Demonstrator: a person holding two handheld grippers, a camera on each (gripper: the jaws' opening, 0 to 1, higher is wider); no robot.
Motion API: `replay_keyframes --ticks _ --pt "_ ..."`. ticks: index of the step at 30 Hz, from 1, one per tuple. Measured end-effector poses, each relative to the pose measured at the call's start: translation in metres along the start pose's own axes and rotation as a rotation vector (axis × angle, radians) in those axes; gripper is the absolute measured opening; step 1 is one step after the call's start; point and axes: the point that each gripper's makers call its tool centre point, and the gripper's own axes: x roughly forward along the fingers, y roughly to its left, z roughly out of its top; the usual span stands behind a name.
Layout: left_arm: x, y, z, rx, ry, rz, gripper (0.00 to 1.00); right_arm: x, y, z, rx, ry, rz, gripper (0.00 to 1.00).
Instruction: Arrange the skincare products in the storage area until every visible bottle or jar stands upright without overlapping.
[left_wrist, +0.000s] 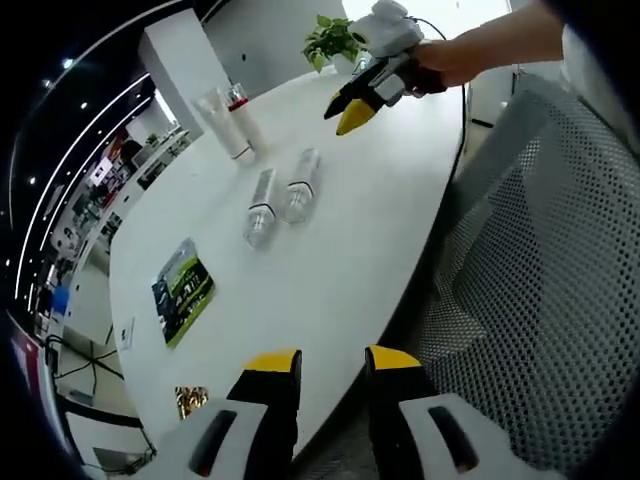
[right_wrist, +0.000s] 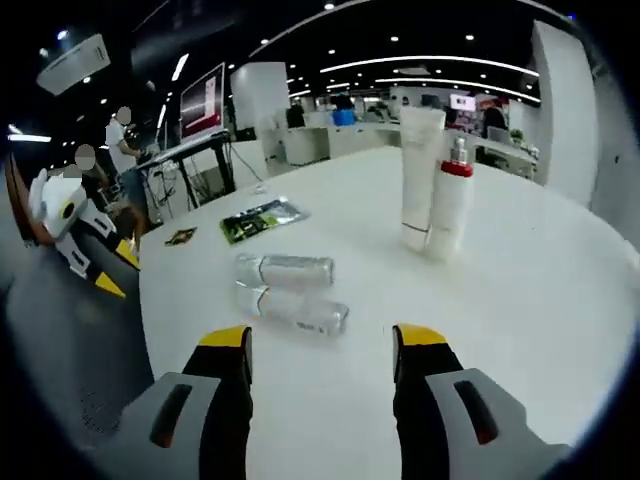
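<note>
Two clear bottles lie on their sides, side by side, in the middle of the white surface (right_wrist: 560, 300): the nearer clear bottle (right_wrist: 293, 311) and the farther clear bottle (right_wrist: 285, 269) look to be touching or nearly so. Behind them a white tube (right_wrist: 419, 178) and a red-collared pump bottle (right_wrist: 449, 200) already stand upright, just beside each other.

The right tool (right_wrist: 320, 345) hovers wide open, empty, aimed at the nearer bottle. The left tool (left_wrist: 333, 362) hangs back at the surface's edge, its jaws narrowly parted and empty.

The step in hand seems to be reaching for a fallen bottle. Best to close across its body near the cap end, lift clear of its neighbour, then rotate and set it down apart from the standing pair. A green leaflet (right_wrist: 258, 218) lies farther off.
</note>
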Motion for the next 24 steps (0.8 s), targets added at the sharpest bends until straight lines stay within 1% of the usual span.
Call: replay_keyframes --ticks 4,5,6,8,9,10,11,13,15,16,17,19,21,23,24 --pt "0.000 0.001 0.000 -0.002 0.002 0.003 0.26 0.013 0.008 0.008 -0.082 0.031 0.037 0.53" --pt "0.000 0.001 -0.001 -0.004 0.005 0.003 0.26 0.018 0.011 0.009 -0.132 0.055 0.056 0.53" --pt "0.000 0.001 -0.001 -0.003 0.005 0.004 0.26 0.020 0.011 0.008 -0.147 0.066 0.059 0.53" --pt "0.000 0.002 0.000 -0.003 0.003 0.006 0.26 0.032 0.016 0.004 -0.209 0.131 0.097 0.54" --pt "0.000 0.001 0.000 -0.003 0.004 0.005 0.26 0.036 0.019 0.002 -0.216 0.151 0.125 0.55" --pt "0.000 0.001 0.000 -0.003 0.004 0.005 0.26 0.041 0.020 -0.002 -0.223 0.189 0.150 0.55" --pt "0.000 0.002 0.000 -0.003 0.002 0.007 0.26 0.043 0.020 -0.002 -0.224 0.191 0.157 0.54" --pt "-0.001 0.003 0.000 -0.005 0.000 0.010 0.26 0.050 0.021 -0.004 -0.253 0.226 0.181 0.51" --pt "-0.001 0.004 0.000 -0.009 0.001 0.014 0.26 0.052 0.021 -0.016 -0.346 0.322 0.208 0.48" --pt "-0.001 0.004 0.000 -0.009 0.001 0.014 0.26 0.052 0.021 -0.020 -0.386 0.359 0.220 0.48" --pt "-0.001 0.003 -0.001 -0.009 0.002 0.014 0.26 0.054 0.021 -0.023 -0.444 0.386 0.235 0.49" --pt "-0.001 0.004 -0.001 -0.007 0.003 0.015 0.26 0.055 0.021 -0.024 -0.488 0.410 0.258 0.47" --pt "-0.001 0.004 0.000 -0.007 0.001 0.016 0.26 0.059 0.022 -0.018 -0.505 0.398 0.262 0.46" --pt "-0.001 0.003 0.000 -0.005 -0.001 0.017 0.26 0.062 0.025 -0.018 -0.507 0.415 0.286 0.40" --pt "-0.001 0.003 0.000 -0.005 0.001 0.016 0.26 0.064 0.025 -0.020 -0.521 0.435 0.295 0.37"
